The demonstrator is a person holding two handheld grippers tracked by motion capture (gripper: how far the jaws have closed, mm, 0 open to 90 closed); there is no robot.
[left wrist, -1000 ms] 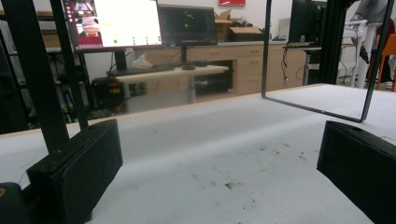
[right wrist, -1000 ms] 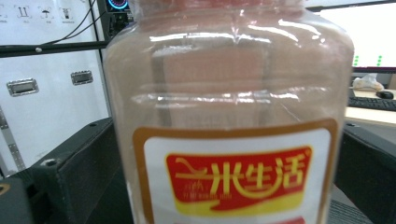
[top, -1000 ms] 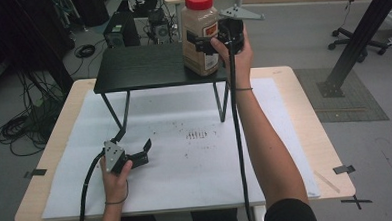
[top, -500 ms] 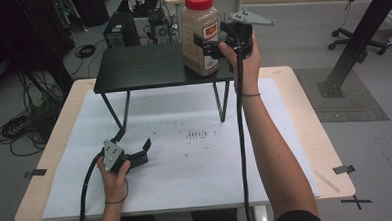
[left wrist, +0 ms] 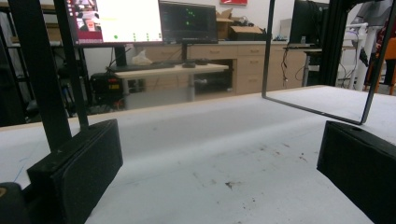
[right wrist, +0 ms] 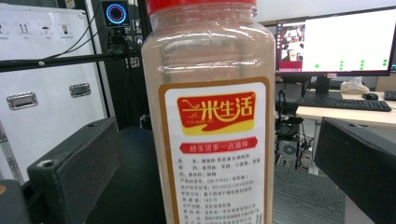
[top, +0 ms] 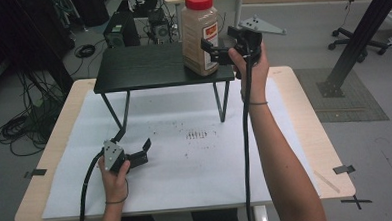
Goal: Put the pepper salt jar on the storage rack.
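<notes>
1. High view: right gripper [top: 216, 48] has pulled back a little from the jar [top: 199, 34], which a second ago it clasped. The jar now stands upright on the near right corner of the black stand [top: 147, 67]; jaws released, just beside its label side. Left gripper [top: 138, 155] unchanged, resting low on the white table sheet [top: 196, 165], jaws spread, empty.
2. Left gripper view: both jaws wide apart over the bare sheet, the stand's legs beyond.
3. Right gripper view: the jar sits between the parted jaws with gaps on either side. Judgement: placement looks done, retreat likely next.
</notes>
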